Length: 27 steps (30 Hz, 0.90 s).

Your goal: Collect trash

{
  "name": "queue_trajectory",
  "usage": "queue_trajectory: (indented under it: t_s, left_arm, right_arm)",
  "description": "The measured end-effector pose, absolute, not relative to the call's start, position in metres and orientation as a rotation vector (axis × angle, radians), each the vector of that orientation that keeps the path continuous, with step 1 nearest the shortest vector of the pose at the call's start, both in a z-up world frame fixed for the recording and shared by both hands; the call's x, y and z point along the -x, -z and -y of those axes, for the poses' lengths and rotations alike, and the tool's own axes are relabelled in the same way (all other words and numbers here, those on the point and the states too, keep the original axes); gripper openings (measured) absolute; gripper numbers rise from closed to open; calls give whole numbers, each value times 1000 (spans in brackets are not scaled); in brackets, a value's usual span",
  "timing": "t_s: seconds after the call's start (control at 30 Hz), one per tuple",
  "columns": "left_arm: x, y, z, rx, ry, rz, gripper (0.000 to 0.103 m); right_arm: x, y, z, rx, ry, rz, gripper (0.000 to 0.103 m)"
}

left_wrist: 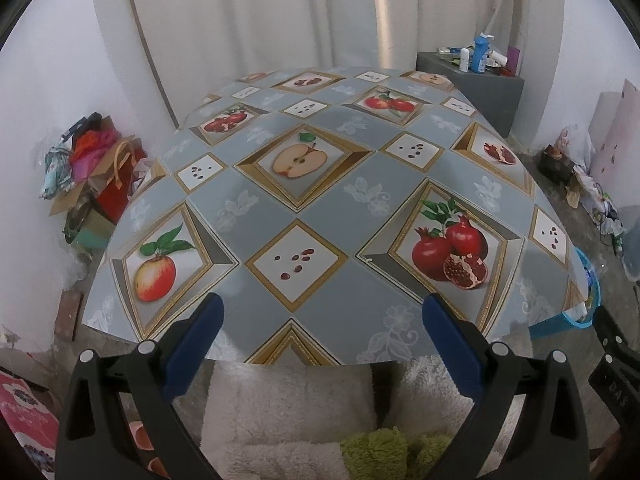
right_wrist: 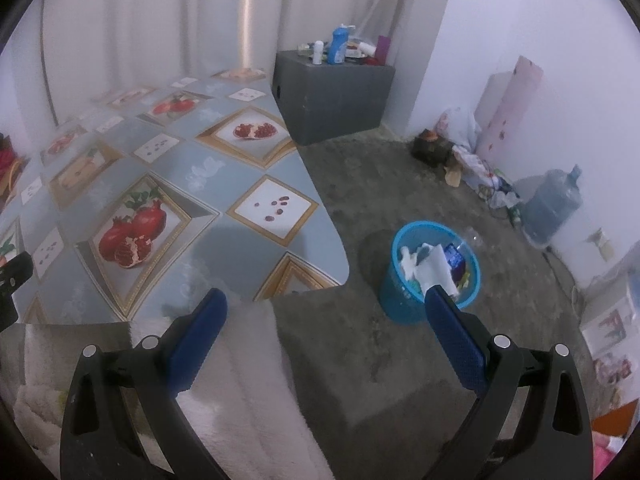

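On the floor beside the table's [right_wrist: 224, 240] corner stands the bin [right_wrist: 400, 296], full of trash [right_wrist: 434, 266], open floor around it. Both tongs, left [left_wrist: 320, 316] and right [right_wrist: 326, 300], gape empty. Grey box [right_wrist: 332, 96] stands beyond.

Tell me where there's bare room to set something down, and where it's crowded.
The whole fruit-print tablecloth is bare. The grey floor between the table edge and the blue trash basket is also free. Crowded: the grey box top and the right wall's clutter.
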<state>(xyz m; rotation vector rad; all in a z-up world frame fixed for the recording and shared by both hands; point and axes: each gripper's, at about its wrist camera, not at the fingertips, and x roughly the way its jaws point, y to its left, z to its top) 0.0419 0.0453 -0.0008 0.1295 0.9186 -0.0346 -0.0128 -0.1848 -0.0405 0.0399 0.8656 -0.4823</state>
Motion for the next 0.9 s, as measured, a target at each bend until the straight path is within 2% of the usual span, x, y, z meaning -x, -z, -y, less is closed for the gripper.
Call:
queue_trajectory:
  t_s: [0.9]
  left_arm:
    - [-35,-4,-32,-162,95,-897,97]
  right_arm:
    - [16,34,191,-51,499,-856,95]
